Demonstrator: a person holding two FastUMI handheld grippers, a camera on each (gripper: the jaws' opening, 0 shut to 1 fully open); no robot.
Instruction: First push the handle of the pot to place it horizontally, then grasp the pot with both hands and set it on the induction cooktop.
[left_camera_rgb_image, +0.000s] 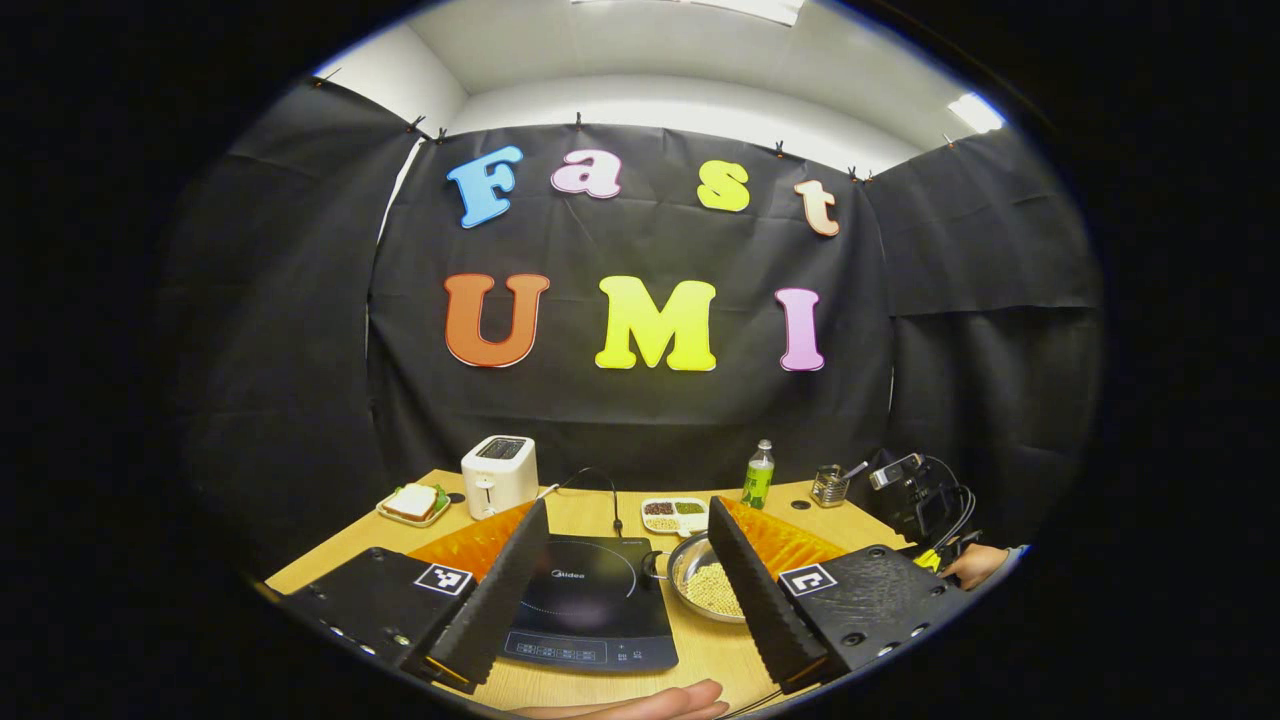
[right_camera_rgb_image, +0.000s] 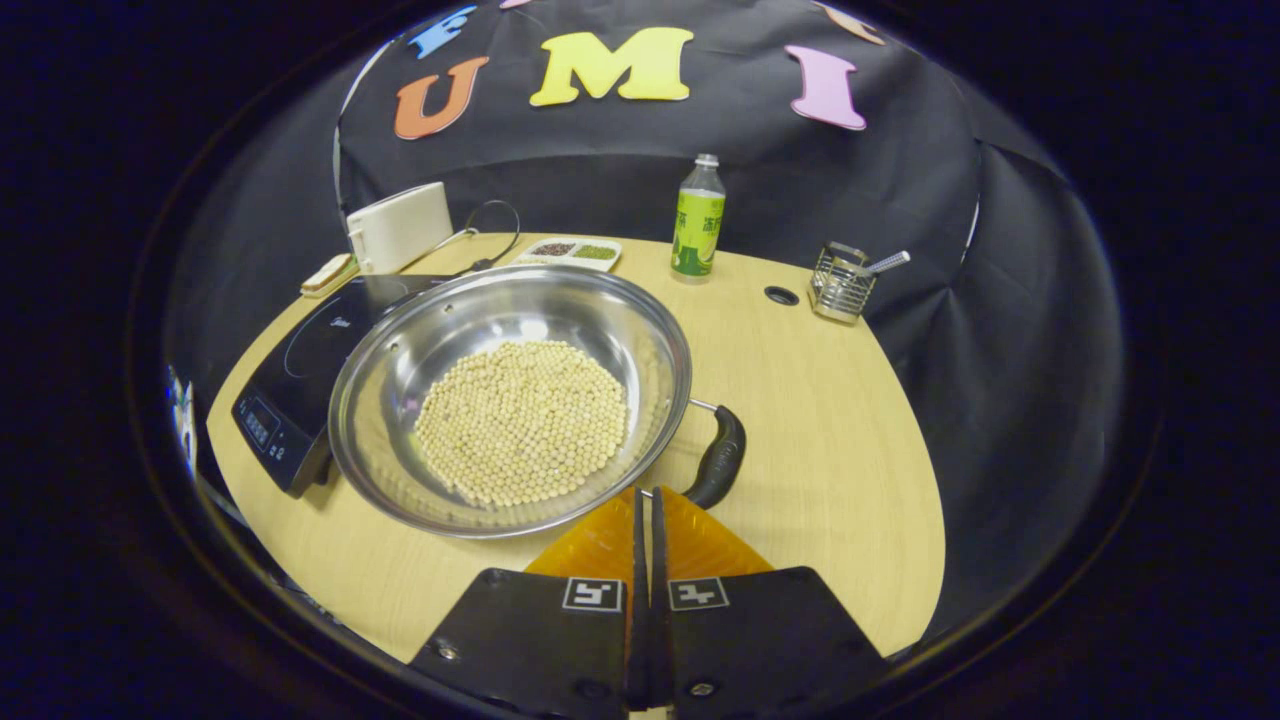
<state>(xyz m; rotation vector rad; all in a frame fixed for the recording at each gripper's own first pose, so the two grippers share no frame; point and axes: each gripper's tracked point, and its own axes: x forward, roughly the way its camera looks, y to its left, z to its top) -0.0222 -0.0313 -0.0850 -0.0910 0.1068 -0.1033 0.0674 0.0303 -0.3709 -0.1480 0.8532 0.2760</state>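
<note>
A steel pot (right_camera_rgb_image: 600, 320) holding pale soybeans (right_camera_rgb_image: 522, 420) sits on the wooden table, just right of the black induction cooktop (right_camera_rgb_image: 300, 365). Its black side handle (right_camera_rgb_image: 722, 455) sticks out at the near right. My right gripper (right_camera_rgb_image: 645, 492) is shut with nothing in it, its tips close to the pot's rim beside that handle. My left gripper (left_camera_rgb_image: 628, 503) is open wide above the table's front. The cooktop (left_camera_rgb_image: 590, 600) lies between its fingers, and the right finger hides part of the pot (left_camera_rgb_image: 700, 580).
Along the back of the table (right_camera_rgb_image: 820, 420) stand a white toaster (right_camera_rgb_image: 398, 228), a sandwich plate (left_camera_rgb_image: 413, 503), a divided tray of beans (right_camera_rgb_image: 572, 252), a green bottle (right_camera_rgb_image: 697, 220) and a wire utensil holder (right_camera_rgb_image: 840, 283). A hand (left_camera_rgb_image: 640, 705) shows at the front edge.
</note>
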